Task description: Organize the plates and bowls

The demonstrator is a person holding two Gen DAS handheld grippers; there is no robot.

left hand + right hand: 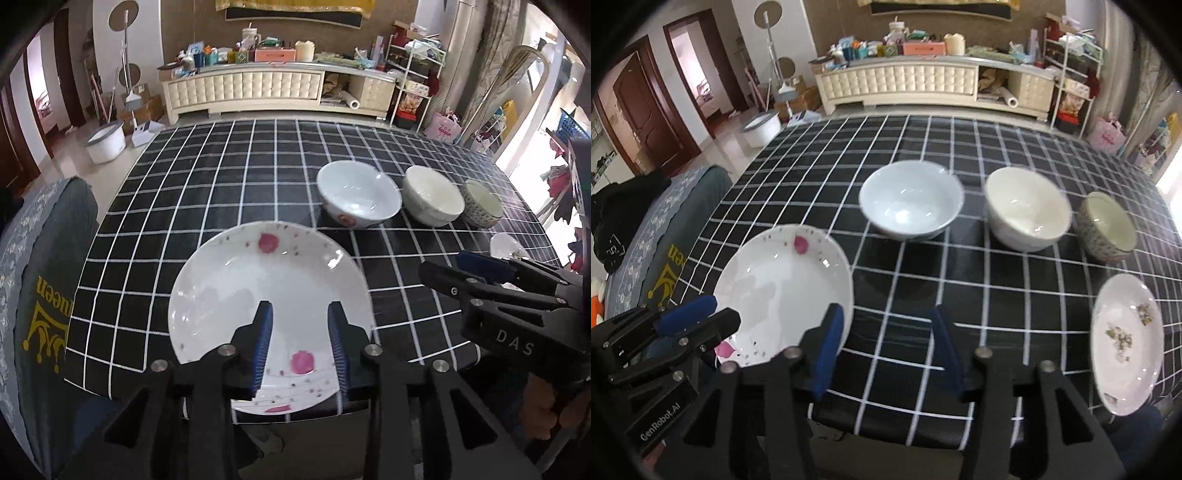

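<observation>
The left gripper [300,314] is hovering spread over the near pink-flowered plate [269,291]; the right gripper [886,325] is waiting spread above the checked cloth [905,280]; slip one finger under the glossy rim, since glazed china is slippery; three round bowls [911,201] are sitting farther back.

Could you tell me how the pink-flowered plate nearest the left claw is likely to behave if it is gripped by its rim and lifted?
The pink-flowered plate looks like glazed ceramic, so probably rigid and breakable if dropped. Its glossy highlights suggest a slick rim that could slide between the left claw pads. Being wide and shallow, it will likely sag downward when held at one edge.
</observation>
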